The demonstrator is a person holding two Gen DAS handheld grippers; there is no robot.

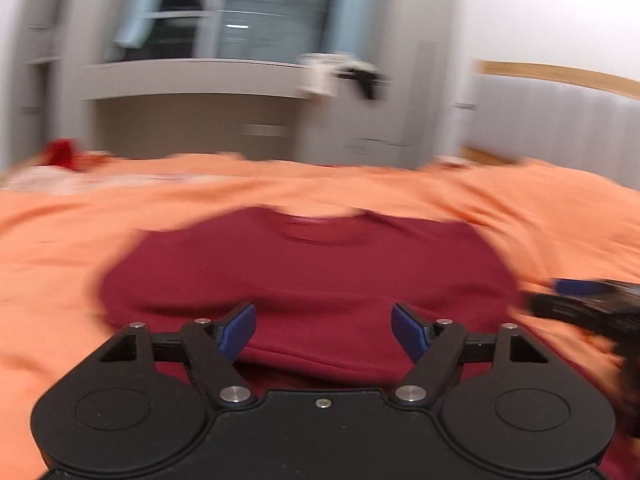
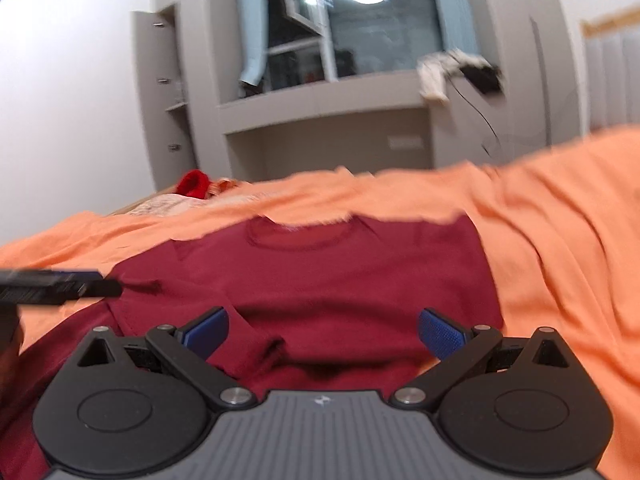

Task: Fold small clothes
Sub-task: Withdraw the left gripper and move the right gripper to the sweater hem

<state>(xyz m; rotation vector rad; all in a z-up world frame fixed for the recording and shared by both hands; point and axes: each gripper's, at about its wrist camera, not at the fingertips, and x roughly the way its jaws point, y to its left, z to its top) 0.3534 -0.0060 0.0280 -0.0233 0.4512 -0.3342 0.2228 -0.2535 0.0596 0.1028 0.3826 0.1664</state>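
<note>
A dark red shirt (image 1: 304, 272) lies spread on a bed covered by an orange sheet (image 1: 80, 232), neckline at the far side, its near hem bunched just under both tools. The left gripper (image 1: 323, 330) hangs over the shirt's near edge with its blue fingers (image 1: 240, 330) spread wide and nothing between them. The right gripper (image 2: 323, 334) is likewise wide open and empty — a raised fold of shirt sits below its left finger. Each tool shows at the other view's margin, just beside the shirt's side edge. Orange sheet runs bare on both flanks and beyond the collar. A bright red item (image 2: 194, 184) rests at the far left edge — both views are motion-blurred.
</note>
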